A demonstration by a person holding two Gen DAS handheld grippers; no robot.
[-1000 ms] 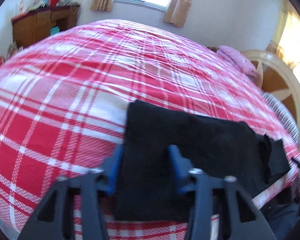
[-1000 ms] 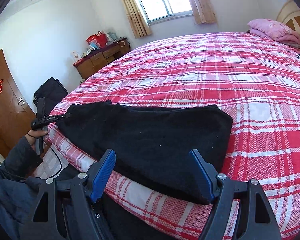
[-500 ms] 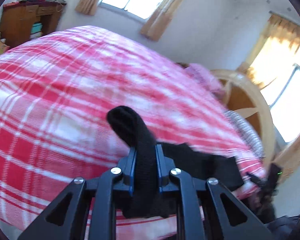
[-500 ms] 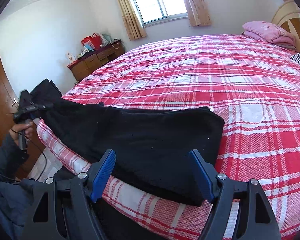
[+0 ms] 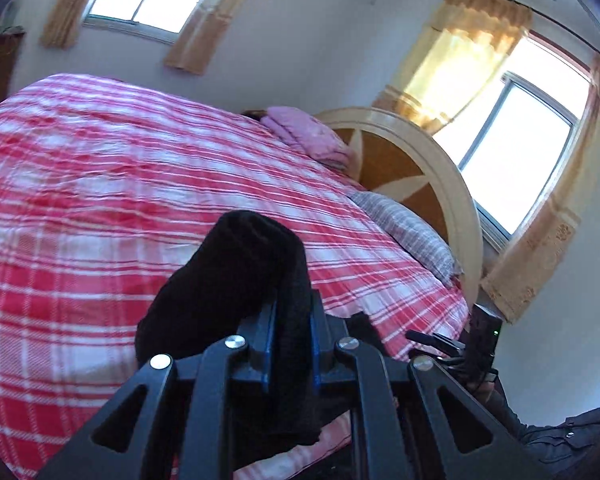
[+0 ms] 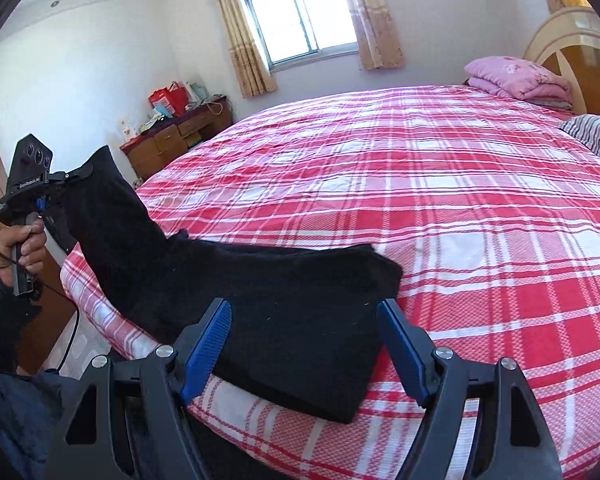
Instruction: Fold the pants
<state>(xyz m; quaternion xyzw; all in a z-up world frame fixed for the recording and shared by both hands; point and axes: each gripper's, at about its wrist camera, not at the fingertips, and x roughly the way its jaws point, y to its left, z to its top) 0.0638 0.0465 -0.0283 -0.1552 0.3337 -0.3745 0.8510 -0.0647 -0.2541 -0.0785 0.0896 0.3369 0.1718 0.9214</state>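
Black pants lie along the near edge of the red plaid bed. Their folded thick end rests flat under my right gripper, which hovers open just above the cloth. The other end rises off the bed at the left, where my left gripper is shut on it. In the left wrist view the blue pads of the left gripper pinch a bunched strip of the pants, which arches up and droops over the left finger. The right gripper shows small at the bed's corner.
A folded pink blanket and a striped pillow lie by the cream headboard. A wooden desk with clutter stands by the far window. A hand grips the left handle beyond the bed's left edge.
My left gripper closed on the end of the pants and lifted it off the bed, turning toward the headboard. The right gripper stayed open and shifted slightly over the folded end.
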